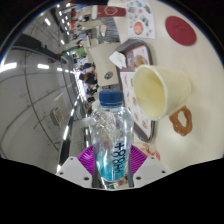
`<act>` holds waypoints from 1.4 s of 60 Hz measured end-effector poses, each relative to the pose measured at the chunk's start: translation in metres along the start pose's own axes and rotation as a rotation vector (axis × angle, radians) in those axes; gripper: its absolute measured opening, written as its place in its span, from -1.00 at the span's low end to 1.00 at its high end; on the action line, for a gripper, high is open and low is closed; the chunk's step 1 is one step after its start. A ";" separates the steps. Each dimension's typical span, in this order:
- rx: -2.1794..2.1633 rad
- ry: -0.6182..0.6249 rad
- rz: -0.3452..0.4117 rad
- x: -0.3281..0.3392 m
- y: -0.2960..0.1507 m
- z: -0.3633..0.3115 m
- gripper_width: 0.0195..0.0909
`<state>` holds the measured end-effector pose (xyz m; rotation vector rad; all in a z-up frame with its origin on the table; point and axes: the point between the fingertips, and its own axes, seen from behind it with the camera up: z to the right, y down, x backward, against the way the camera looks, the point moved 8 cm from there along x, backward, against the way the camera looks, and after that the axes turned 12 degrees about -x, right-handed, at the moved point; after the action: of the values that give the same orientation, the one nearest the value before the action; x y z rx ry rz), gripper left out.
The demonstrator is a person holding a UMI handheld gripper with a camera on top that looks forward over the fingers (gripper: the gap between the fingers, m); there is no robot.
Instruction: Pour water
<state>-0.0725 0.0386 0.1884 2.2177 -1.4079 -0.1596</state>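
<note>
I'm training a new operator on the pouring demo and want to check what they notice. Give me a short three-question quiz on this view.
1. True or false: the clear plastic water bottle with the blue cap is held between the gripper fingers.
2. Multiple choice: the mouth of the pale yellow plastic cup faces
A. away from the camera
B. toward the camera, so its inside shows
C. flat down on the table
3. Fill in: the brown ring-shaped pretzel-like item lies just ____ the cup.

Key
1. True; both pink pads press its sides.
2. B.
3. Beside, on the cup's side away from the bottle.
</note>
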 end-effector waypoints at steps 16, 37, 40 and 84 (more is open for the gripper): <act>0.974 0.030 0.122 0.053 -0.009 -0.106 -0.42; 1.670 0.255 0.395 0.114 -0.136 -0.124 -0.42; 1.693 0.307 0.390 0.114 -0.155 -0.109 -0.42; 1.665 0.501 0.319 0.132 -0.231 0.009 0.05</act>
<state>0.1730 -0.0024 0.0929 2.5497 -1.7076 2.2011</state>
